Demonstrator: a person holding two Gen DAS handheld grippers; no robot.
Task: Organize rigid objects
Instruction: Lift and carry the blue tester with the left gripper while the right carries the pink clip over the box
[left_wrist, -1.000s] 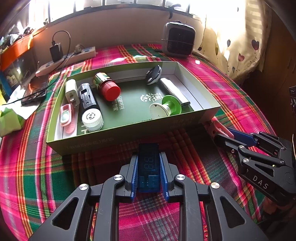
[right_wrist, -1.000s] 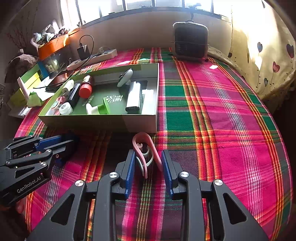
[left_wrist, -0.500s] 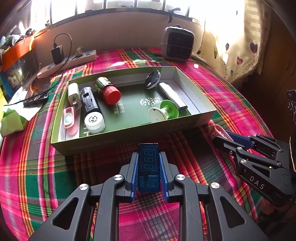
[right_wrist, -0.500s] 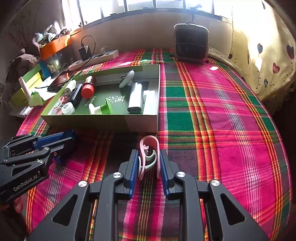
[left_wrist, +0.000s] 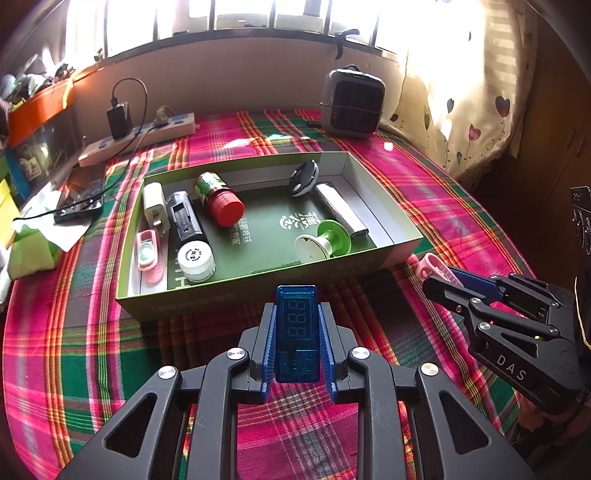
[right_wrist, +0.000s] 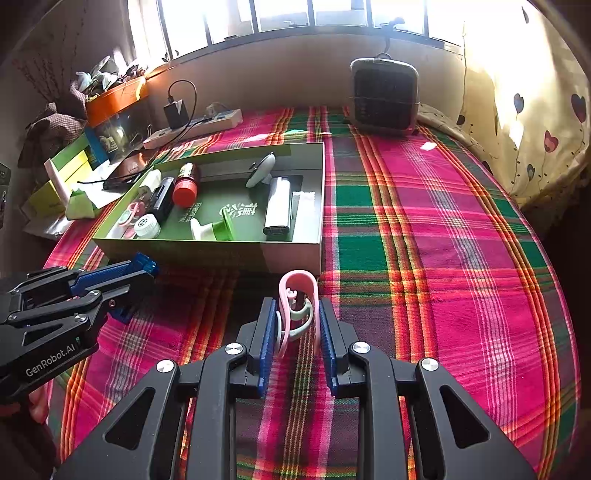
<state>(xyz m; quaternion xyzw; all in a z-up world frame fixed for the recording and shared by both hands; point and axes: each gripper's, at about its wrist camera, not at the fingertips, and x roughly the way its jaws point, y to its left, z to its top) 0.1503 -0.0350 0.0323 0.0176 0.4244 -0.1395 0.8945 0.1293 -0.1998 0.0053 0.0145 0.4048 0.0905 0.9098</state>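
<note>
My left gripper (left_wrist: 296, 306) is shut on a translucent blue tester with a digit display (left_wrist: 296, 332), held just above the plaid cloth in front of the green box (left_wrist: 236, 291). My right gripper (right_wrist: 297, 310) is shut on a pink loop-shaped clip (right_wrist: 297, 280), its pads pressing on both sides, near the box's front right corner. In the box lie a red-capped bottle (left_wrist: 221, 201), a black device with a white-capped jar (left_wrist: 195, 258), a white charger (left_wrist: 155, 206), a pink case (left_wrist: 147, 251), a green-and-white spool (left_wrist: 325, 242) and a silver stick (left_wrist: 341, 212).
A small grey heater (left_wrist: 352, 103) stands at the back of the plaid cloth. A power strip with a plugged charger (left_wrist: 140, 136) and a phone (left_wrist: 79, 206) lie at the back left. Cluttered boxes (right_wrist: 74, 173) sit at the left; a curtain (right_wrist: 535, 110) hangs at the right.
The right gripper's jaws have closed onto the pink clip, which now stands upright between the pads. The left gripper still holds the blue tester in much the same place.
</note>
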